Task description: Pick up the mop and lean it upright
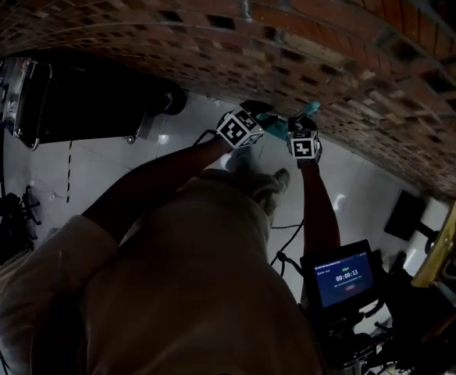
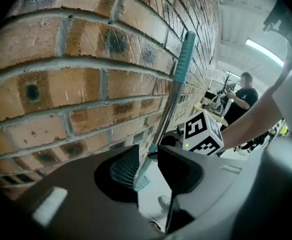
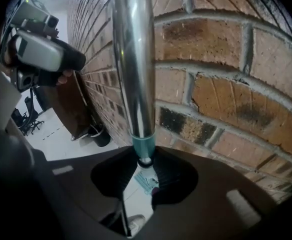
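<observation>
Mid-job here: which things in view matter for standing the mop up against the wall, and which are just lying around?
Part of the job:
- mop handle, gripped in both grippers' jaws
- left gripper
- right gripper
- brick wall to lean it on

Just lying about:
- timer screen
- dark cabinet
- black bin
- bystander in the background

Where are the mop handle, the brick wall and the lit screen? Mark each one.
mop handle [image 3: 133,59]: right gripper view, on the metal shaft.
brick wall [image 2: 61,89]: left gripper view, on a brick face.
lit screen [image 1: 343,276]: head view, on its display.
</observation>
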### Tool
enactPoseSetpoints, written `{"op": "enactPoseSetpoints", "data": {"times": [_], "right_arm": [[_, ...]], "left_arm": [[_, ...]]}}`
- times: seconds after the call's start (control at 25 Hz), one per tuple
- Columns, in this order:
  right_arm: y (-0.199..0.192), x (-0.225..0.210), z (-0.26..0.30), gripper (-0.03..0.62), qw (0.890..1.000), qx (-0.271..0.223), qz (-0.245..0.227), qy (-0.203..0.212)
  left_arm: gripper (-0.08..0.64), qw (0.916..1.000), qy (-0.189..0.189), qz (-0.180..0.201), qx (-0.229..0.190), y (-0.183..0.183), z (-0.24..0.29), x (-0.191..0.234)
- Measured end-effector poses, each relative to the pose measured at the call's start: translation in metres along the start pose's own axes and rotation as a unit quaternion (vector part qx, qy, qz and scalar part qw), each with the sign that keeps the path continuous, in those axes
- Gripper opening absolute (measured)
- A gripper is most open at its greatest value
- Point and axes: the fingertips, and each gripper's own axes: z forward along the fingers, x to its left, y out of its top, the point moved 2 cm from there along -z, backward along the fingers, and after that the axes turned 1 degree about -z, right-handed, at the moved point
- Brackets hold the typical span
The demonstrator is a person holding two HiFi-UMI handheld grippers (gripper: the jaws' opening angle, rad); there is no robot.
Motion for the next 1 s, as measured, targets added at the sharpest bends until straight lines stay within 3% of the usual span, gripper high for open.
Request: {"op": "enactPoseSetpoints", "data": {"times": [0.28, 0.48, 1.0], "right_arm": [[0.012, 0.004, -0.032, 0.103, 1.0, -0.004, 0.013, -0.012], [0.025, 0.008, -0.059, 0.103, 1.0, -0.011, 0.015, -0.009], [0.078, 0.023, -0.128, 0.103, 0.998, -0.05, -0.022, 0.017]], "left_arm": [[0.135, 0.9992, -0.012, -0.027, -0.027, 0.011, -0.02, -0.009], [0.135, 0.9989, -0.017, -0.018, -0.039, 0.021, -0.031, -0.021], [0.137, 0.9961, 0.001, -0.033, -0.082, 0.038, -0.07, -0.03]]}}
